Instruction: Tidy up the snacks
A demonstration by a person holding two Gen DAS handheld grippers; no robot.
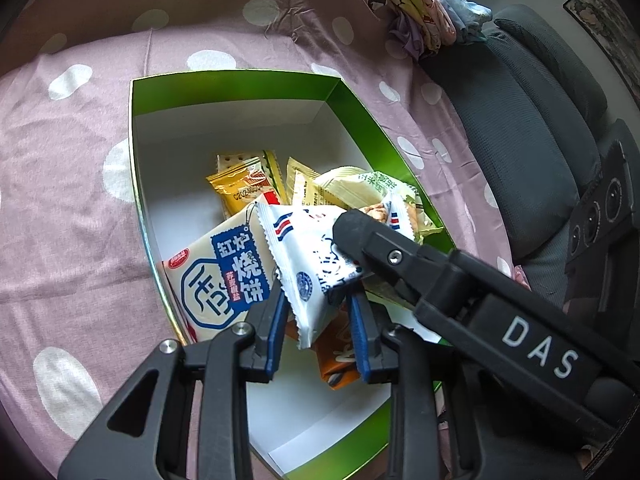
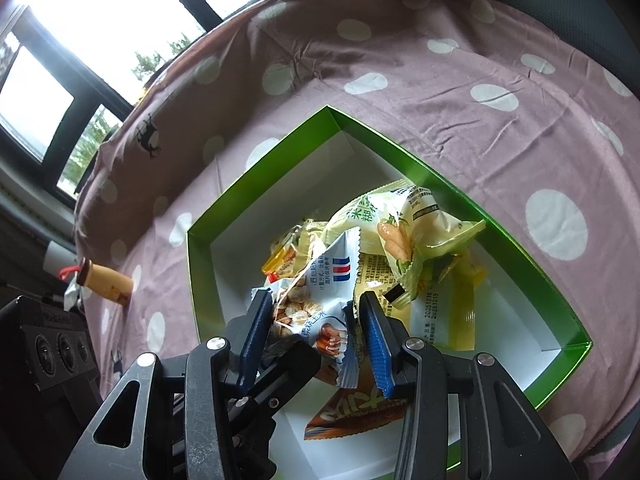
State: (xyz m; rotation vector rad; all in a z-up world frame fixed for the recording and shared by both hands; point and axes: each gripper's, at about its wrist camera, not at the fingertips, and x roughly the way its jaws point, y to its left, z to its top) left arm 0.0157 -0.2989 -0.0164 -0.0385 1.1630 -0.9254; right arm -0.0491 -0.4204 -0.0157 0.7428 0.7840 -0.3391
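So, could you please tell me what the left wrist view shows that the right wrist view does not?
Only the left wrist view shows the big blue-and-cream biscuit packet, the dark padded chair and the bundle of folded cloth.

Only the right wrist view shows the windows and a small brown bottle lying on the spotted cloth.

Both show the green box, the white packet with the red-and-blue stripes between both tongs, and the orange packet beneath.

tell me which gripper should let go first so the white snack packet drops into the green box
Probably right. The right gripper and left gripper both pinch the white snack packet over the green box; the right crosses above.
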